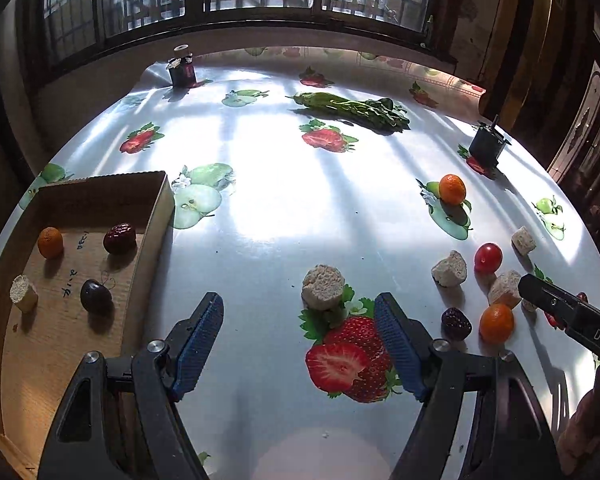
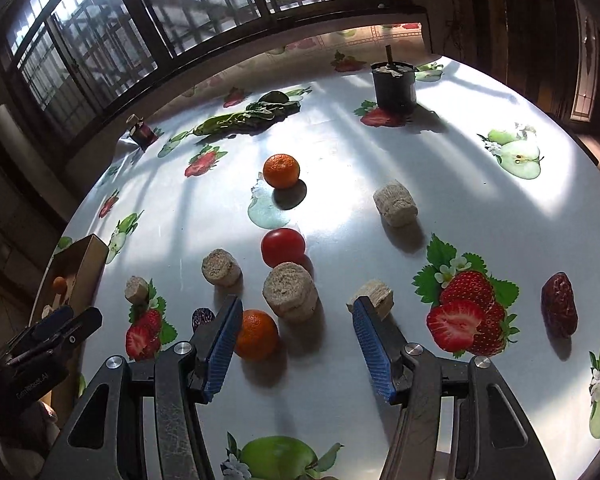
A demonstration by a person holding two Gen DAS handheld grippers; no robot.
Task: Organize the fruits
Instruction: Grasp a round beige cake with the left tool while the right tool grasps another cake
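Note:
My left gripper [image 1: 300, 305] stands open over the fruit-print table, with nothing between its blue pads. Just beyond it lies a beige chunk [image 1: 323, 286]. At its left, a cardboard box [image 1: 162, 216] holds a mandarin [image 1: 50, 242], a red date [image 1: 119, 237], a dark plum [image 1: 95, 295] and a beige chunk [image 1: 23, 293]. My right gripper [image 2: 296, 305] is open too. A mandarin [image 2: 257, 334] lies just inside its left finger and a beige chunk [image 2: 290, 292] sits at the tips. Nearby lie a cherry tomato [image 2: 283, 247], another mandarin [image 2: 281, 171] and a red date [image 2: 559, 310].
More beige chunks [image 2: 395, 204] and a dark date [image 2: 203, 316] lie scattered about. At the back of the table are leafy greens [image 1: 352, 109], a black pot [image 2: 394, 86] and a small jar [image 1: 182, 68]. A barred window runs behind the table.

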